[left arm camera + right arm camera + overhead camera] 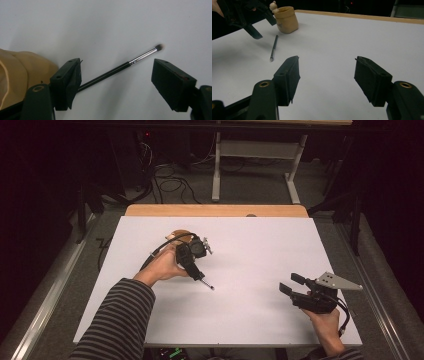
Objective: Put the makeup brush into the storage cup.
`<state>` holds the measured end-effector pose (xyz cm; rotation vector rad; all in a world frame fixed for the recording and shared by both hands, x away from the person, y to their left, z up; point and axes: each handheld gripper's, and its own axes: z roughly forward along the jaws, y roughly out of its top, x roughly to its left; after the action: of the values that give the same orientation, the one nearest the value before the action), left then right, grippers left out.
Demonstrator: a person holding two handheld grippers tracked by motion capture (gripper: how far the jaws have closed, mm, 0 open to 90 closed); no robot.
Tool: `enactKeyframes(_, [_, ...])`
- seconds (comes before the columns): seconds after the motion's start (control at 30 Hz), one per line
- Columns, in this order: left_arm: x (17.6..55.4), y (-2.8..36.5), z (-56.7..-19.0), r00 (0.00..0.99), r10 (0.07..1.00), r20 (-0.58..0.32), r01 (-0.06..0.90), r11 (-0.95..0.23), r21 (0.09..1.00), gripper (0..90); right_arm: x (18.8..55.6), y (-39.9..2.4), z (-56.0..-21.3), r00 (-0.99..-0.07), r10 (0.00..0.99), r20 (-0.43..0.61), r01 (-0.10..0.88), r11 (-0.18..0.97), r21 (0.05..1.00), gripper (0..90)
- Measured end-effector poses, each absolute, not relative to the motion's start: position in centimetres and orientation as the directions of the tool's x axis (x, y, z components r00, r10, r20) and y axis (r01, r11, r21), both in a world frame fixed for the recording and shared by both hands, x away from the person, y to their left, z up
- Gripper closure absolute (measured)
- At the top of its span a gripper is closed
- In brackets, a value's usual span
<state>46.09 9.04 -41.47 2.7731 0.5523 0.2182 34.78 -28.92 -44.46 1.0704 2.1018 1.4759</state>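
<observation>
A thin black makeup brush (117,70) with a silver ferrule and a dark tip lies flat on the white table (250,250). My left gripper (120,82) hovers over it, open, with the handle running under the left jaw. In the high view, the left gripper (197,257) sits left of centre and the brush (204,282) pokes out below it. A tan holder (286,19) stands just behind the brush (274,47). My right gripper (291,283) rests near the front right, open and holding nothing, with its jaws (329,75) aimed toward the left gripper (262,26).
The tan holder (179,235) has a small knob-like piece at its rim. A wooden strip (215,210) borders the table's far edge. Beyond it stand a table frame (255,165) and cables on the floor.
</observation>
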Motion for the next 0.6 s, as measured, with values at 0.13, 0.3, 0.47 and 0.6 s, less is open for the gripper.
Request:
enactKeyframes(0.13, [46.2, 8.9, -41.7, 0.917, 0.390, 0.082, 0.348, -0.884, 0.314, 23.9, 34.8, -29.0, -44.4, -0.649, 0.749, 0.134, 0.377, 0.164, 0.911, 37.8])
enactKeyframes(0.3, [46.2, 8.6, -42.2, 0.921, 0.380, 0.090, 0.342, -0.895, 0.286, 24.5, 34.8, -29.0, -44.4, -0.650, 0.748, 0.133, 0.377, 0.165, 0.912, 37.8])
enactKeyframes(0.47, [46.2, 8.0, -43.0, 0.926, 0.366, 0.097, 0.335, -0.911, 0.243, 24.5, 34.8, -29.0, -44.4, -0.649, 0.749, 0.132, 0.375, 0.164, 0.913, 37.3])
enactKeyframes(0.6, [46.3, 7.7, -43.5, 0.930, 0.356, 0.097, 0.329, -0.918, 0.220, 24.5, 34.8, -28.9, -44.4, -0.650, 0.749, 0.129, 0.373, 0.166, 0.913, 37.3])
